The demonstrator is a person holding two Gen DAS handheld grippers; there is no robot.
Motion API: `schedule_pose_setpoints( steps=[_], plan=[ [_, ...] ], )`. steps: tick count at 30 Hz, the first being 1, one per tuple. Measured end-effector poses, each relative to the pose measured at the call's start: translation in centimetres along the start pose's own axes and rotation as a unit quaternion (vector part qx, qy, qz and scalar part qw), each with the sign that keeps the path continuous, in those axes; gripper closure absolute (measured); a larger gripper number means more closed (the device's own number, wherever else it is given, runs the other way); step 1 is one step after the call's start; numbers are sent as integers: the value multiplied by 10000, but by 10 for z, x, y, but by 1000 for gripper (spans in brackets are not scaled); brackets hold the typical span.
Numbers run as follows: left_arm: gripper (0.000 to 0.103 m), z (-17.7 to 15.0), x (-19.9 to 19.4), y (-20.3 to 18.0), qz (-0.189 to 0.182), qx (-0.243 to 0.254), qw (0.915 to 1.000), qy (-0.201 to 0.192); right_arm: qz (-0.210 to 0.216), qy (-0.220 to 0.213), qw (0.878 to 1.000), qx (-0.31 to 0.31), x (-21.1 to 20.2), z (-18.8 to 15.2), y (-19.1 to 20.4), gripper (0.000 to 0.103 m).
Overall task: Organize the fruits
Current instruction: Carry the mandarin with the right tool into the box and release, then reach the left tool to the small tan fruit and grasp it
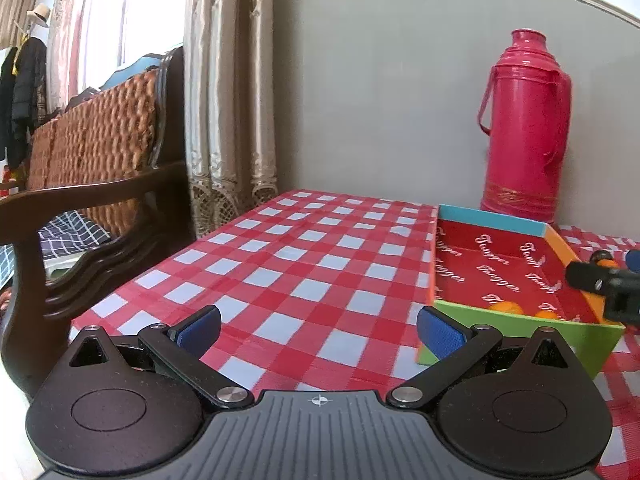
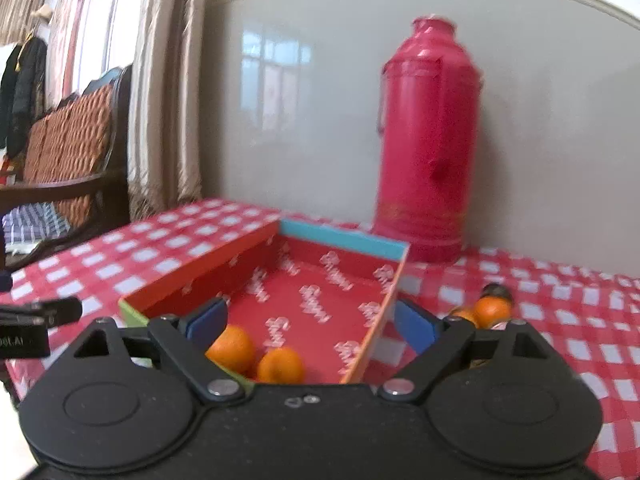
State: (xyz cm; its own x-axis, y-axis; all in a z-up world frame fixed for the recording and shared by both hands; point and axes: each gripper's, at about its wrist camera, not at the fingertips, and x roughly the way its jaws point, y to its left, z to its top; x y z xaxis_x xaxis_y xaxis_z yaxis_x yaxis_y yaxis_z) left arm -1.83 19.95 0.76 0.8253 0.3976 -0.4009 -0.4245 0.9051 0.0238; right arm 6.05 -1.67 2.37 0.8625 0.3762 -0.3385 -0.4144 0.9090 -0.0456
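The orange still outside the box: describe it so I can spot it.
Find the tall pink thermos by the wall. In front sits the open red box. The loose orange lies on the checked cloth right of it, unlike the two oranges inside.

Daylight from window (image 1: 100,32) at left, blown out; right wrist view motion-blurred; fisheye bends edges; wall (image 2: 304,80) glare.

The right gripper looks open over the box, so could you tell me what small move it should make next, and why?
Probably swing the right gripper rightward toward the oranges on the cloth. Its jaws stand open with nothing between them, two oranges already lie in the box, and more fruit waits outside its right wall.
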Motion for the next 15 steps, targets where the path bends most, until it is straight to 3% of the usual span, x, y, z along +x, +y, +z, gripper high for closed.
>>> schedule_pose_setpoints(
  steps=[6,15],
  plan=[
    [0,3,-3,-14,-322,-146,9994,-27,-662,-146,9977,-63,-12,-1,-20,7],
    [0,7,-10,-45,-777,-304,9965,-47,-841,229,9957,321,-35,-6,-68,6]
  ],
)
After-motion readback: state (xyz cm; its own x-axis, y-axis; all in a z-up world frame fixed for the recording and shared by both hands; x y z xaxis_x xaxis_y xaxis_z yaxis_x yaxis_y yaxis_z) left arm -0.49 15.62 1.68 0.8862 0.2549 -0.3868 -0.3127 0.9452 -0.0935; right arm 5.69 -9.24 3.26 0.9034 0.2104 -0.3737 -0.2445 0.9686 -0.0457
